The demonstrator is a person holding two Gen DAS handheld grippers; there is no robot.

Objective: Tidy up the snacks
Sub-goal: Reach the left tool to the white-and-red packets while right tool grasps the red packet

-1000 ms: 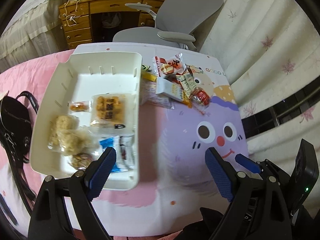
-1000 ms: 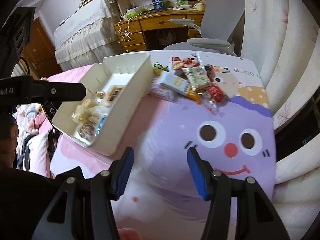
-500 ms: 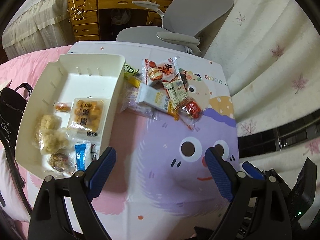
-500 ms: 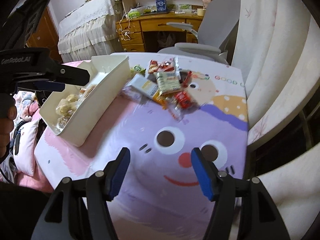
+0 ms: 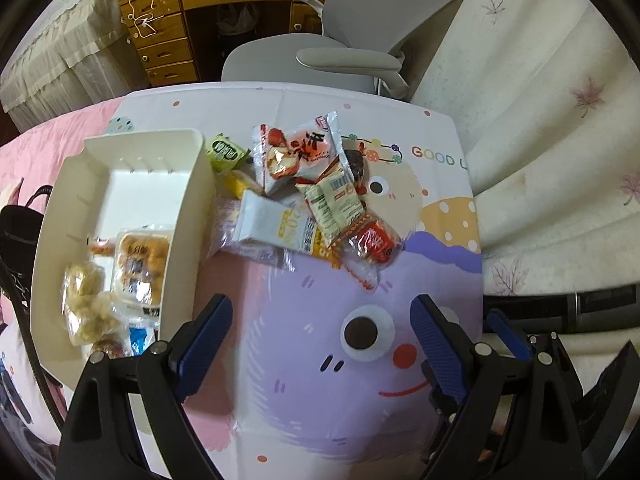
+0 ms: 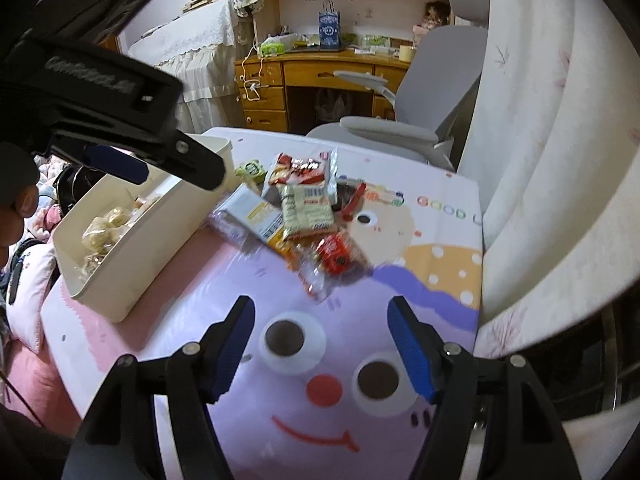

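Snack pile (image 5: pixel 312 196) lies far of both grippers, just right of tray (image 5: pixel 182 240). Red pack (image 6: pixel 338 254) sits nearest, straight ahead of right gripper (image 6: pixel 321 344), w/ jaws just opening, nothing between. Left gripper (image 5: pixel 321 336) wide apart, empty, pointing down at cloth (image 5: pixel 280 360).

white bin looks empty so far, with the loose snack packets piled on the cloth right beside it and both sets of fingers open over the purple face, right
Not quite: the white bin is not empty. The left wrist view shows several wrapped snacks already lying in its near end. The rest holds: the loose packets are piled on the cloth beside it, and both the left gripper and the right gripper are open with nothing between the fingers, over the purple face.
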